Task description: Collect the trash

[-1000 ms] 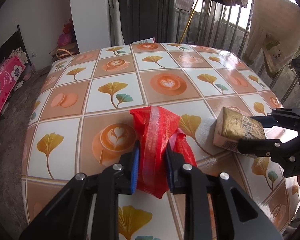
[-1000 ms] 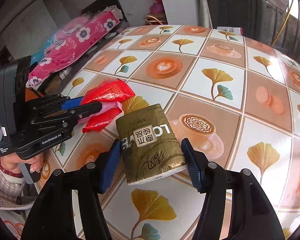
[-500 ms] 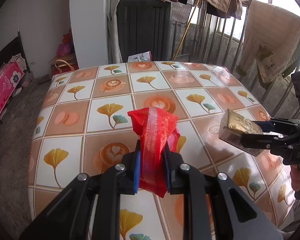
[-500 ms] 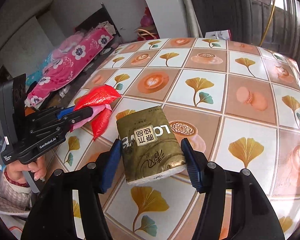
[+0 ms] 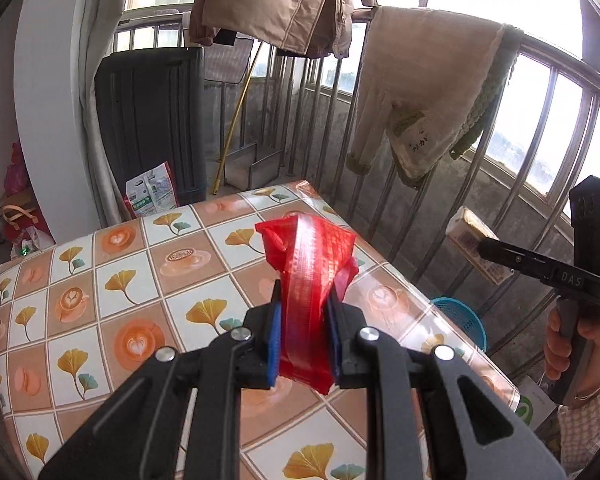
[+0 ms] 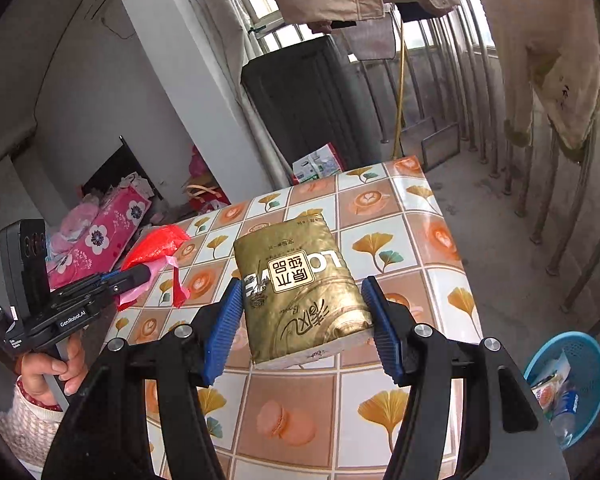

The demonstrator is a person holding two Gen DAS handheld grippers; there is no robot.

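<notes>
My left gripper [image 5: 303, 334] is shut on a crumpled red plastic bag [image 5: 308, 276], held in the air above the patterned table [image 5: 112, 292]. In the right wrist view the same red plastic bag [image 6: 156, 246] shows at the left in the left gripper [image 6: 138, 276]. My right gripper [image 6: 300, 320] is shut on a gold tissue pack [image 6: 300, 292], also lifted above the table [image 6: 400, 248]. From the left wrist view that gold tissue pack [image 5: 474, 242] hangs off the table's right side, near the railing.
A blue trash basket [image 6: 572, 384] holding some litter stands on the floor right of the table; its rim shows as the blue basket [image 5: 462, 318] behind the table edge. A metal railing [image 5: 500, 184] with hung clothes runs along the right. A dark cabinet [image 5: 152, 120] stands beyond the table.
Both grippers rose off the table with their loads and swung right toward the railing. The table now lies lower and the blue basket has come into view.
</notes>
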